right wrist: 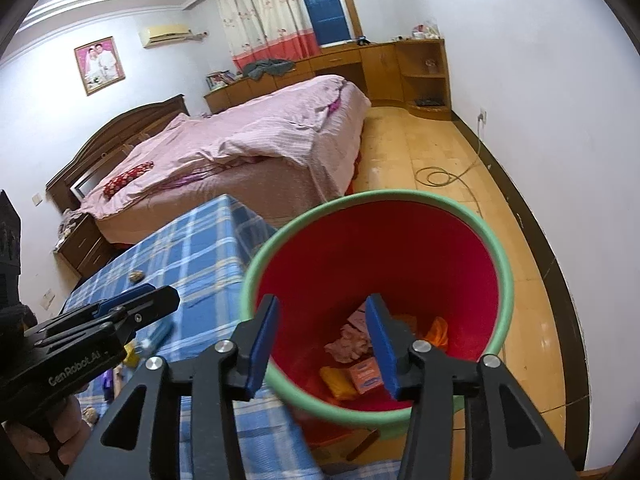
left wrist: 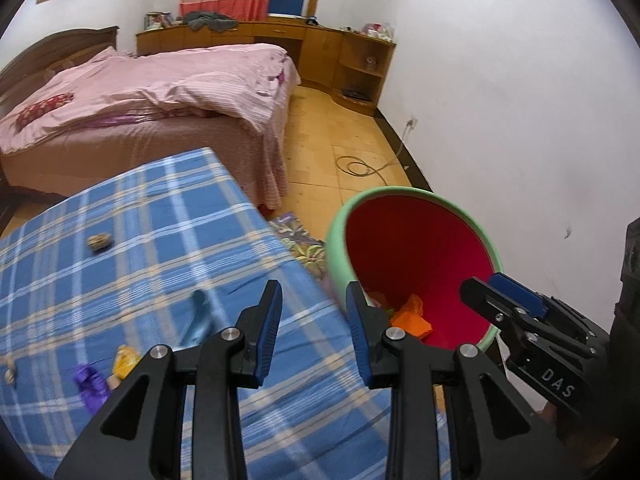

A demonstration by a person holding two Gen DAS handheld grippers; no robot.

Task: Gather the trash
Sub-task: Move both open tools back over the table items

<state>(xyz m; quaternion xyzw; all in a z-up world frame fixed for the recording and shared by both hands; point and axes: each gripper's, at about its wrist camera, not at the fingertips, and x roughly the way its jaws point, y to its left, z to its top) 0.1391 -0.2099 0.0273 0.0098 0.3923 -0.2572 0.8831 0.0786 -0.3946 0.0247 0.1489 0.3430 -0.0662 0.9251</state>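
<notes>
A green bin [left wrist: 335, 264] with a red lining stands on the floor beside a table with a blue plaid cloth [left wrist: 160, 216]. In the right wrist view my right gripper [right wrist: 322, 340] hangs open over the bin [right wrist: 250, 272], nothing between its pads. Inside lie a pink crumpled paper [right wrist: 348, 344], a yellow wrapper [right wrist: 338, 382], a small orange box [right wrist: 364, 374] and an orange bag [right wrist: 436, 332]. My left gripper [left wrist: 316, 320] is open and empty over the table's edge. On the cloth lie a brown crumpled ball [left wrist: 100, 242], a teal object [left wrist: 198, 316], a yellow wrapper [left wrist: 126, 364] and a purple wrapper [left wrist: 90, 384].
A bed with pink covers [left wrist: 160, 88] stands behind the table. Wooden cabinets [left wrist: 352, 64] line the far wall. A cable [left wrist: 360, 166] coils on the yellow floor by the white wall. A patterned mat [left wrist: 300, 240] lies at the bin's foot.
</notes>
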